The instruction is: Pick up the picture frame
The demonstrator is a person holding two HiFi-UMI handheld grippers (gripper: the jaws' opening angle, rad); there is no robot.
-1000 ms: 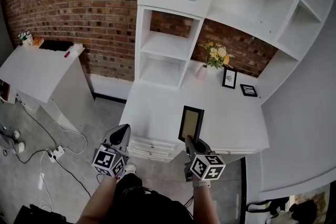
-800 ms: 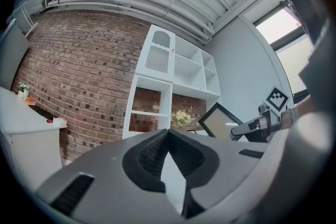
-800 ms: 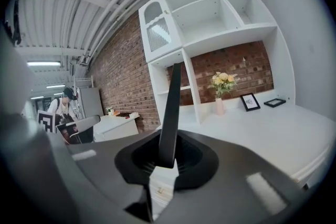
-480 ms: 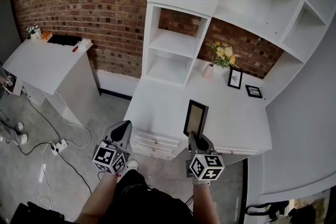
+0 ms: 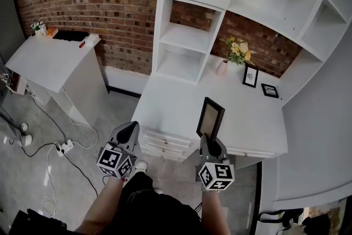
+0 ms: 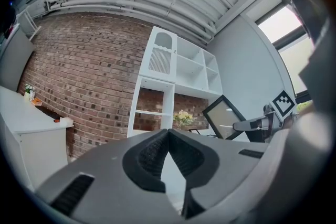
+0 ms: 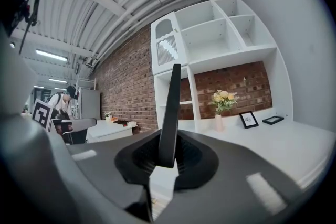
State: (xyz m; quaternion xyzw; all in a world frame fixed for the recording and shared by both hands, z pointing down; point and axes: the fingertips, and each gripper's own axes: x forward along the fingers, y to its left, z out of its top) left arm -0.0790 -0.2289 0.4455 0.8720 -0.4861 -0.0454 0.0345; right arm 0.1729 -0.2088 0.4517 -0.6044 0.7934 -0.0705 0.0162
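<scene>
A black picture frame [image 5: 210,117] with a pale insert stands upright above the front of the white desk [image 5: 165,107], lifted off it. My right gripper [image 5: 205,138] is shut on its bottom edge. The right gripper view shows the picture frame [image 7: 170,113] edge-on, rising straight up from between the pads. From the left gripper view the picture frame [image 6: 224,117] appears tilted at the right. My left gripper [image 5: 131,130] hangs in front of the desk's left corner, shut with nothing in it; its pads [image 6: 168,150] meet at the tips.
A vase of yellow flowers [image 5: 237,52] and two small black frames [image 5: 250,76] [image 5: 270,91] sit at the desk's back. White shelving [image 5: 187,36] rises against the brick wall. A white counter [image 5: 49,58] stands left; cables [image 5: 66,147] lie on the floor.
The right gripper has risen a little with the picture frame and rolled it more upright. The head view has shifted, so everything sits further right. The left gripper has kept still.
</scene>
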